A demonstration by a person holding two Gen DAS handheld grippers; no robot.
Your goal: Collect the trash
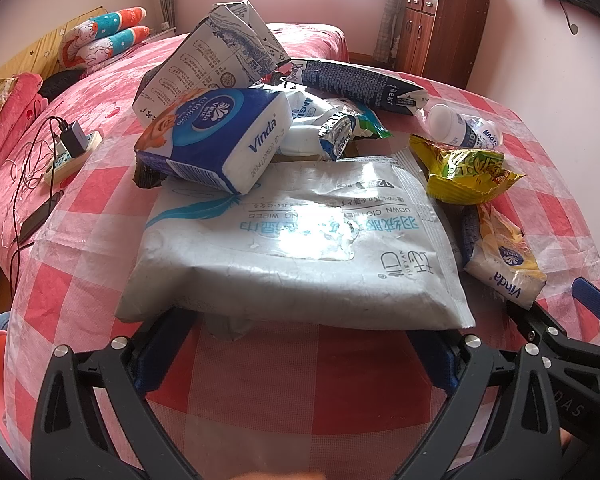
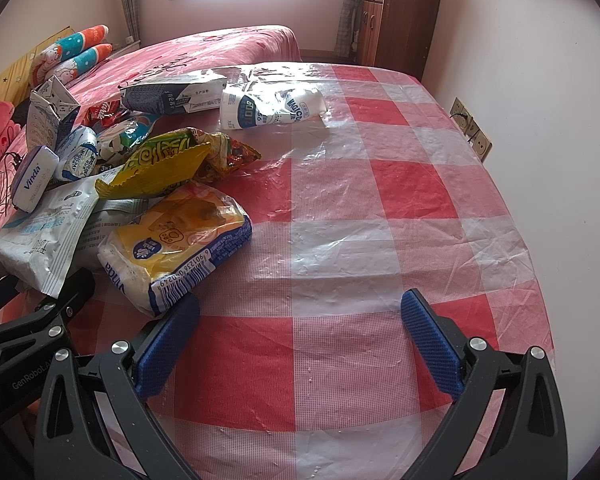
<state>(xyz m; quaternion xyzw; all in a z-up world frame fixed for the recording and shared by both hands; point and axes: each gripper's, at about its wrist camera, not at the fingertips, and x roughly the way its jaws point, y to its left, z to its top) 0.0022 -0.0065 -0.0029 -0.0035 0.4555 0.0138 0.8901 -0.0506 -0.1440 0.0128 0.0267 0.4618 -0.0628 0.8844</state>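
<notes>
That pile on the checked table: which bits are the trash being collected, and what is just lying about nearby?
Trash for the job:
wet-wipes pack
blue tissue pack
milk carton
yellow snack wrapper
crushed bottle

Just lying about:
charger and power strip
pillows
wooden cabinet

A table in red-checked plastic cloth [image 2: 380, 184] bears heaped wrappers [image 1: 300, 240] (cartons, tissue packs) and a crushed bottle [image 2: 274, 110].
</notes>
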